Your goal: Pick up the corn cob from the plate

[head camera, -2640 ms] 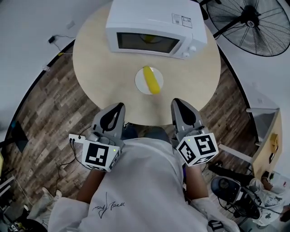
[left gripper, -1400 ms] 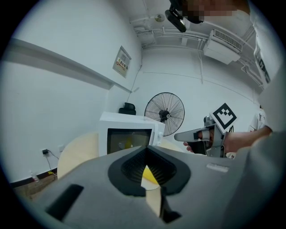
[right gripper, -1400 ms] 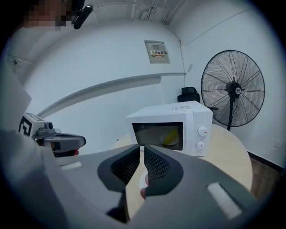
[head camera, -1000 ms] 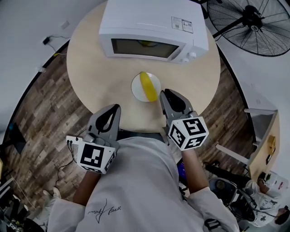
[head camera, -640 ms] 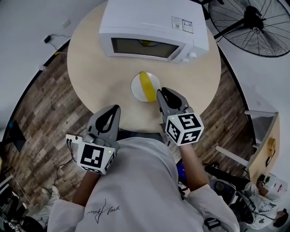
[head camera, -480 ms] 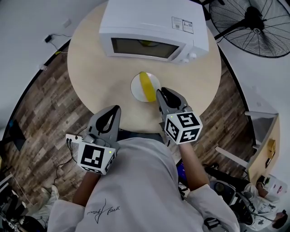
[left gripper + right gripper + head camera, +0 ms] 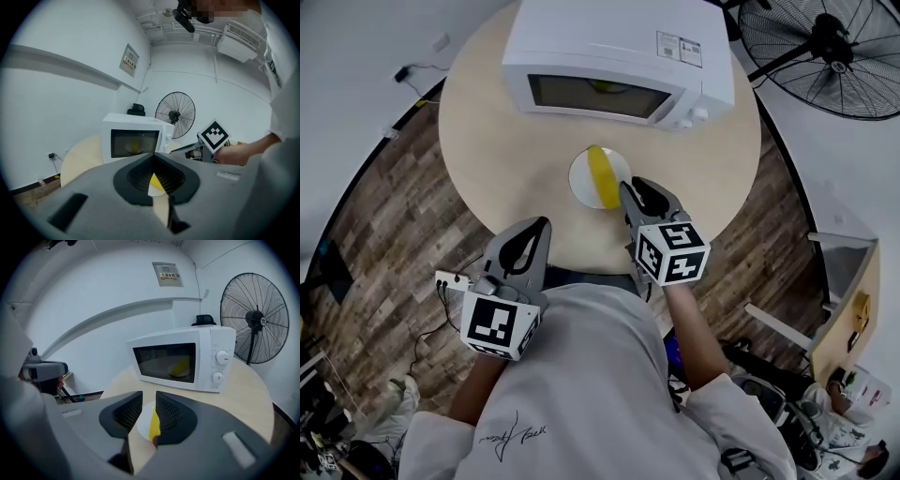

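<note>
The right gripper [image 7: 632, 187] hangs by the corn cob [image 7: 602, 176] on the plate [image 7: 579, 174], its empty jaws just now opening to fit around it, while the left gripper [image 7: 536, 226] waits clenched.

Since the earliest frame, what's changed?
The right gripper moved forward to the near edge of the plate, and its fingers have just been opening; the corn cob shows in their gap, not gripped. The left gripper stayed shut at the edge of the table; cob, plate and microwave are unmoved.
</note>
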`<state>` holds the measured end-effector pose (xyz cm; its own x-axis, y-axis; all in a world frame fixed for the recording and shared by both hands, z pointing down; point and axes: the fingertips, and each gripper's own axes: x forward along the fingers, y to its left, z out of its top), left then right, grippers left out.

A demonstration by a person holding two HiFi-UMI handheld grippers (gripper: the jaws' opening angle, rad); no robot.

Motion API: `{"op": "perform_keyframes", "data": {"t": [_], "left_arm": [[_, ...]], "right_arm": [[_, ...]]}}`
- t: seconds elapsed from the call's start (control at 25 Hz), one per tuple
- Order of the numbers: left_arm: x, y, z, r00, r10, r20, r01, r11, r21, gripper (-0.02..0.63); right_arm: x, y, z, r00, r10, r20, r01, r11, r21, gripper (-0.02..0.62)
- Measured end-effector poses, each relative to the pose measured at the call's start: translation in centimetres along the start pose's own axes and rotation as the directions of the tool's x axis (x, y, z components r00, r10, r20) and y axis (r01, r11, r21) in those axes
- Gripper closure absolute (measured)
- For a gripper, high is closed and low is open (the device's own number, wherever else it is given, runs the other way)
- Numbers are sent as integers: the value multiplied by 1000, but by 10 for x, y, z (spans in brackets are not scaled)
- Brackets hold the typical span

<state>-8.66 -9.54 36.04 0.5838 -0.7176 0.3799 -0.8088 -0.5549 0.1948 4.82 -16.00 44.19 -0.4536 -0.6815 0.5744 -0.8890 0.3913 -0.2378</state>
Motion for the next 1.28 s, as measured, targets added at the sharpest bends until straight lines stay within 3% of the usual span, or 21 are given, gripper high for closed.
{"op": "perform_keyframes", "data": {"t": [0.72,1.28], "left_arm": [[-1,2,-9,999,37,-23,-37,999,-19,612],[-2,-1,-14,997,61,-38,-62,997,-34,612]], "right_arm": [[24,-12,-25,995,23,-93,-24,1000,-18,472],[43,-18,-57,975,71,-213,-80,996,-33,445]]}}
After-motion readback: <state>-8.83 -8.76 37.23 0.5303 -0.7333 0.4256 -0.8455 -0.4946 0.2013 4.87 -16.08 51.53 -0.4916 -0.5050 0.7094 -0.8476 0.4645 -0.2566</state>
